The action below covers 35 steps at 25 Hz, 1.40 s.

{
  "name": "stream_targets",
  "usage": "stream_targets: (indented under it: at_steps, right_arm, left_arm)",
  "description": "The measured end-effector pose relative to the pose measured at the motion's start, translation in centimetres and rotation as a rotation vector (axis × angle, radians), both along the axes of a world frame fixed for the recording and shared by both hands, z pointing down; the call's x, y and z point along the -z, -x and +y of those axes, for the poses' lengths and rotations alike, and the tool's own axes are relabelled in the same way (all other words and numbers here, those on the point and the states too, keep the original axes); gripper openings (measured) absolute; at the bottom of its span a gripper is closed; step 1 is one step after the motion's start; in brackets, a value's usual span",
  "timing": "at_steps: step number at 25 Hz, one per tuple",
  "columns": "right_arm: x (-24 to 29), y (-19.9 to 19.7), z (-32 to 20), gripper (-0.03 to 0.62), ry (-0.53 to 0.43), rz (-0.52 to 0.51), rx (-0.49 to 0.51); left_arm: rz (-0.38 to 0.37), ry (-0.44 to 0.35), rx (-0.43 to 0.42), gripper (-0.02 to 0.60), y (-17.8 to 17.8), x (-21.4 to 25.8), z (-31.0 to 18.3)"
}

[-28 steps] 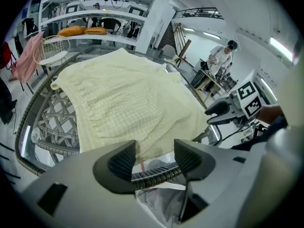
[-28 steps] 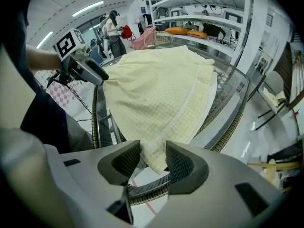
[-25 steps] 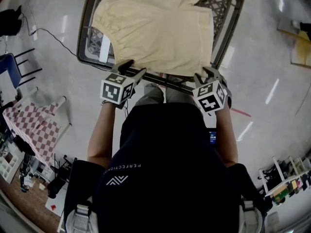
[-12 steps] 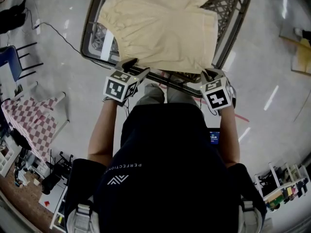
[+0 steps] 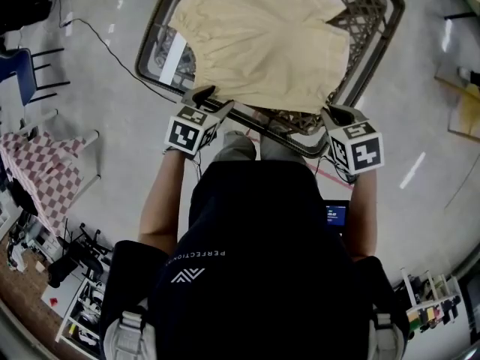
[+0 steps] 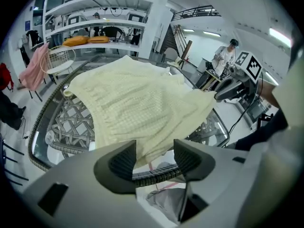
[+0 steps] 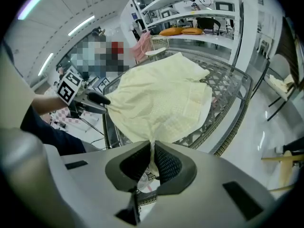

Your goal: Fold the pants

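Cream-yellow pants (image 5: 262,43) lie spread on a woven table with a dark rim (image 5: 154,73). My left gripper (image 5: 214,100) is at the near-left hem. In the left gripper view its jaws (image 6: 154,158) stand apart, and the edge of the pants (image 6: 137,103) hangs between them without being pressed. My right gripper (image 5: 334,112) is at the near-right corner. In the right gripper view its jaws (image 7: 153,158) are closing, and the pads pinch a corner of the pants (image 7: 161,103), which pulls up into a small peak.
A white strip (image 5: 171,60) lies on the table's left side. A checkered cloth (image 5: 45,178) and a blue chair (image 5: 19,73) stand at the left, with a cable (image 5: 97,36) on the floor. Shelves and a person (image 6: 223,56) are beyond the table.
The right gripper's jaws have closed on the pants' near-right corner, and that gripper has lifted and shifted right. The left gripper has stayed at the near-left hem.
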State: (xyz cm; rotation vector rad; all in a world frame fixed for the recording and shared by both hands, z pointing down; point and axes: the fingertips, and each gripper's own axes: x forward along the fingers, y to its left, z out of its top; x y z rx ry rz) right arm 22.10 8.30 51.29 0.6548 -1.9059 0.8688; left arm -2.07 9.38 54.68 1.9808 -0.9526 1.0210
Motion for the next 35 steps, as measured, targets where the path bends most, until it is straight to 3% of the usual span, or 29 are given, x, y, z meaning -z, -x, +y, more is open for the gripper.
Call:
stream_targets:
  at_steps: [5, 12, 23, 26, 35]
  right_arm:
    - [1.1, 0.3, -2.0, 0.049, 0.024, -0.055, -0.010]
    - [2.1, 0.3, -4.0, 0.049, 0.006, -0.016, 0.051]
    - [2.8, 0.3, -6.0, 0.049, 0.035, 0.004, -0.011]
    - [2.7, 0.4, -6.4, 0.049, 0.040, 0.018, -0.030]
    - [3.6, -0.3, -9.5, 0.049, -0.019, 0.097, -0.076]
  left_arm:
    - [-0.032, -0.002, -0.009, 0.250, 0.3, -0.4, -0.3]
    - [-0.056, 0.001, -0.017, 0.249, 0.6, -0.8, -0.5]
    - [-0.111, 0.018, -0.115, 0.087, 1.6, -1.5, -1.7]
    - [-0.080, 0.046, -0.126, 0.030, 1.7, -1.4, -2.1]
    - [0.059, 0.097, -0.150, 0.021, 1.1, 3.4, -3.6]
